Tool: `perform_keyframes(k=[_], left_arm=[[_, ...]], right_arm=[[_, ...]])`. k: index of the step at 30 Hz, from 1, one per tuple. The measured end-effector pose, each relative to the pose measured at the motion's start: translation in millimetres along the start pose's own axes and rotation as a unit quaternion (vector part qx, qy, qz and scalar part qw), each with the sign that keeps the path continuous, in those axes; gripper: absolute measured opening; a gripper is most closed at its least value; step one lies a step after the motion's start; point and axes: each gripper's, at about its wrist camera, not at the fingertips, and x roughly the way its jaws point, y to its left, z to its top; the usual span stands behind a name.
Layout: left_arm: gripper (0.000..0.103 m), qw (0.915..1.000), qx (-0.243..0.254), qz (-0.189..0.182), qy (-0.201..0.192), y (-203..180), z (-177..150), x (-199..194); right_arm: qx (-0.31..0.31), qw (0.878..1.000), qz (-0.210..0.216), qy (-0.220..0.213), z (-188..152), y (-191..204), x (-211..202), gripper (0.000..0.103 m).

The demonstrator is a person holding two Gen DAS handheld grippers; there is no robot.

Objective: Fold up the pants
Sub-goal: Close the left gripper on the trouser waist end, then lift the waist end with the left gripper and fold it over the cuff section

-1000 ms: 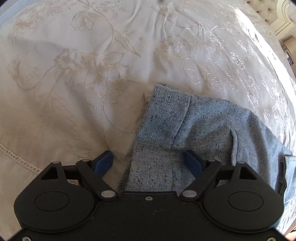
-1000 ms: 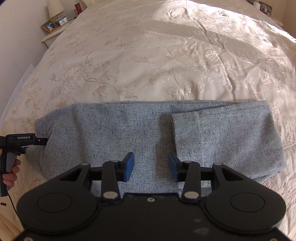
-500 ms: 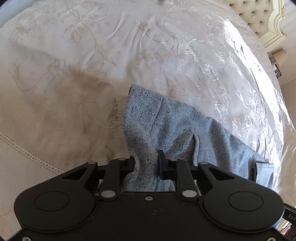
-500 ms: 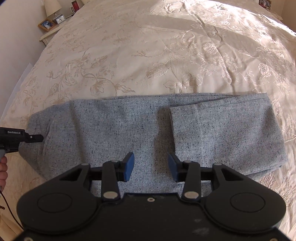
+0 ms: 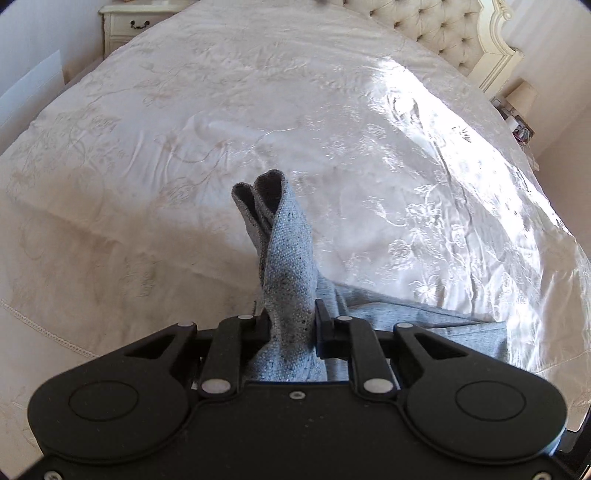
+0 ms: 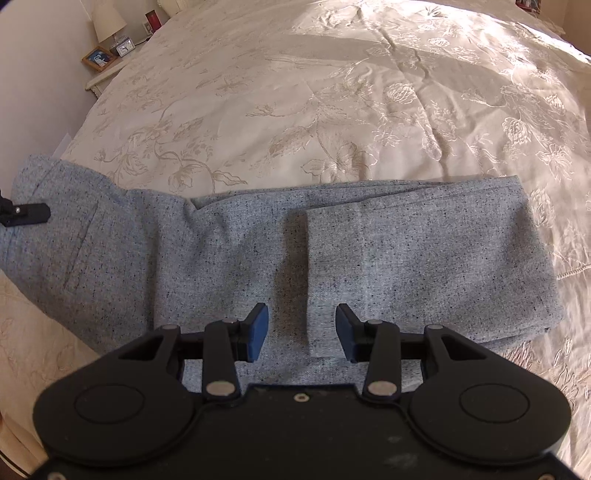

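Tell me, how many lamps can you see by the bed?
2. One lamp stands on the nightstand at the upper left of the right wrist view; another lamp sits beside the headboard in the left wrist view. Others may be hidden.

Speckled grey pants (image 6: 229, 254) lie across the bed, right end folded over, left end lifted and pinched.
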Motion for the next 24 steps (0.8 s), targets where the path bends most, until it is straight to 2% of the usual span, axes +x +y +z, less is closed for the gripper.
perform_keyframes(k=[7, 12, 14, 16, 20, 22, 24], left_arm=[[0.023, 0.9997, 0.016, -0.001, -0.016, -106.3, -9.1, -8.8], [0.023, 0.9987, 0.047, -0.014, -0.010, -200.6, -21.4, 18.1], [0.023, 0.9981, 0.058, -0.020, 0.005, -236.2, -30.6, 44.1], [0.023, 0.9971, 0.072, -0.008, 0.023, -269.9, -45.4, 74.2], [0.025, 0.9901, 0.107, 0.011, 0.090, -319.5, -78.9, 140.8], [0.022, 0.9879, 0.099, -0.011, 0.119, -328.4, -89.0, 159.6], [0.023, 0.9868, 0.079, -0.035, 0.137, -335.0, -96.3, 161.8]], right_arm=[[-0.001, 1.000, 0.028, -0.009, -0.4, -59.6, -8.5, 0.043], [0.022, 0.999, 0.041, -0.014, 4.1, -121.3, -18.0, 0.043], [0.033, 0.999, 0.040, -0.015, 5.7, -147.8, -20.8, 0.043], [0.041, 0.998, 0.037, -0.015, 5.7, -173.6, -22.5, 0.043], [0.054, 0.998, 0.026, -0.009, 4.8, -219.2, -20.7, 0.043], [0.060, 0.998, 0.021, -0.005, 4.4, -234.7, -18.9, 0.043], [0.063, 0.998, 0.018, -0.002, 4.0, -248.6, -18.8, 0.043]])
